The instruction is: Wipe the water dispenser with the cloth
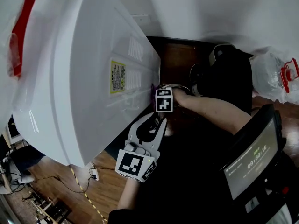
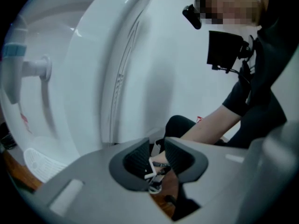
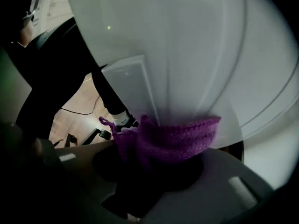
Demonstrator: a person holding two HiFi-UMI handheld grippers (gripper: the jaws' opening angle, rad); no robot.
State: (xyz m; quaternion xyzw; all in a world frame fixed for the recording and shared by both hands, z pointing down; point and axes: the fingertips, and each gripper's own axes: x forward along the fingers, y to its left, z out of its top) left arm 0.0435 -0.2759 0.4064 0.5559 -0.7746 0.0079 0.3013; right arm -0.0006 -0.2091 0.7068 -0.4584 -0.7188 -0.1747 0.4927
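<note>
The white water dispenser [image 1: 88,78] fills the left of the head view, its side panel bearing a yellow label [image 1: 117,77]. My right gripper [image 1: 158,88] is shut on a purple knitted cloth [image 1: 154,85] and holds it against the lower edge of that panel. In the right gripper view the cloth [image 3: 173,139] bunches across the jaws and touches the dispenser's wall [image 3: 187,55]. My left gripper [image 1: 154,122] hovers just below the right one, jaws a little apart and empty. In its own view the left gripper [image 2: 156,148] points past the dispenser's front [image 2: 117,69] with its tap [image 2: 32,69].
A clear water jug with a red handle [image 1: 282,76] stands at the right, beside a dark bag [image 1: 229,73]. Another jug with a red cap [image 1: 18,36] is at the far left. Cables and a power strip [image 1: 93,174] lie on the wooden floor [image 1: 107,190].
</note>
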